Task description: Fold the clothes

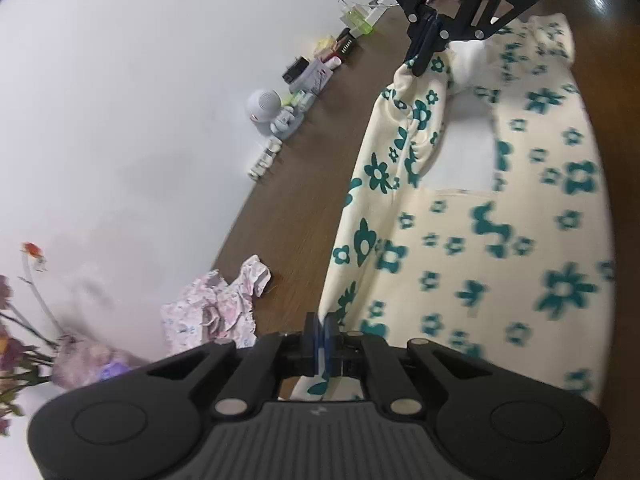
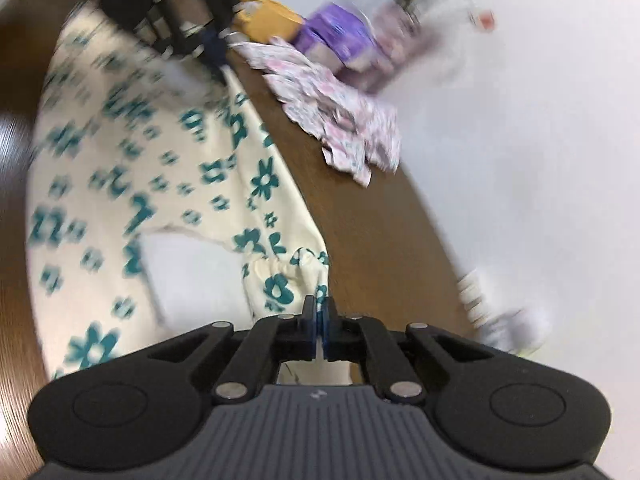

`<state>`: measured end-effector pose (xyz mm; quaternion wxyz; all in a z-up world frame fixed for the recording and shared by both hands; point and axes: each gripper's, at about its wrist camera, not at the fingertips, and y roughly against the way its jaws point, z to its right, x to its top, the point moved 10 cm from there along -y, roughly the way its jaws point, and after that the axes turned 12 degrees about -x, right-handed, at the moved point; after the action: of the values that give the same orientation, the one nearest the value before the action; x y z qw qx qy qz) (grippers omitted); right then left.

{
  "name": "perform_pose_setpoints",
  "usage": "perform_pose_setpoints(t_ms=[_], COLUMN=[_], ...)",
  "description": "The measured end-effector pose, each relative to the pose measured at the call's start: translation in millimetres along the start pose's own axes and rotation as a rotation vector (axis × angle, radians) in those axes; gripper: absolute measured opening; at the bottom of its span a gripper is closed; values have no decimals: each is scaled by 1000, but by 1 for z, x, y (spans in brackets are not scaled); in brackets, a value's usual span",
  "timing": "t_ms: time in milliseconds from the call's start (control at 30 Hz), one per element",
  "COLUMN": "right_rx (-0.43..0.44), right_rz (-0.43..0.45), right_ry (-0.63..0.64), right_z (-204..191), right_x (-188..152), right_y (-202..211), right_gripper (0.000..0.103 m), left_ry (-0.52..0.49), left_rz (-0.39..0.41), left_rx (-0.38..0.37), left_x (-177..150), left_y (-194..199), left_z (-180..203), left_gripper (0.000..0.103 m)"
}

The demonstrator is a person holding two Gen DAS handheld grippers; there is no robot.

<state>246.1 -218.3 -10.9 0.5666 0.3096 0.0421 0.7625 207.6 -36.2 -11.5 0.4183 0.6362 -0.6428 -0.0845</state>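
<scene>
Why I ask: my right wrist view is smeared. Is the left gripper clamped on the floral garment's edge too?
Observer: Yes. The left wrist view shows the left gripper with its jaws shut on the floral garment's edge.
Operator: How does my gripper look from there?
Observer: The right gripper is shut on the same long edge at its far end. The edge is lifted between the two.
Operator: Anything sharp along the wall?
Observer: A white round-headed figurine stands on the wooden table among small items, apart from the garment.
</scene>
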Motion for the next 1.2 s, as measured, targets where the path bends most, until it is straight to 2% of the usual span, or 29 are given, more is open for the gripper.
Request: perform_pose_setpoints(t_ms=[100, 200, 567, 867, 1200], right_rx=[-92, -166, -222, -238, -245], right_rz=[17, 11, -5, -13, -29], right_ry=[84, 159, 190, 229, 268], right_z=[-22, -40, -71, -83, -97], right_x=[-6, -15, -18, -21, -28], right_y=[17, 23, 29, 40, 42], right_gripper=[2, 1, 2, 2, 2], left_ry=[-48, -74, -97, -108, -165], left_rz=[-6, -11, -40, -39, -47], left_rx=[42, 48, 59, 62, 75], left_x=[-3, -6, -12, -14, -13], left_y=[7, 9, 7, 9, 10], left_z=[25, 44, 77, 85, 92], left_gripper=[1, 1, 1, 1, 0])
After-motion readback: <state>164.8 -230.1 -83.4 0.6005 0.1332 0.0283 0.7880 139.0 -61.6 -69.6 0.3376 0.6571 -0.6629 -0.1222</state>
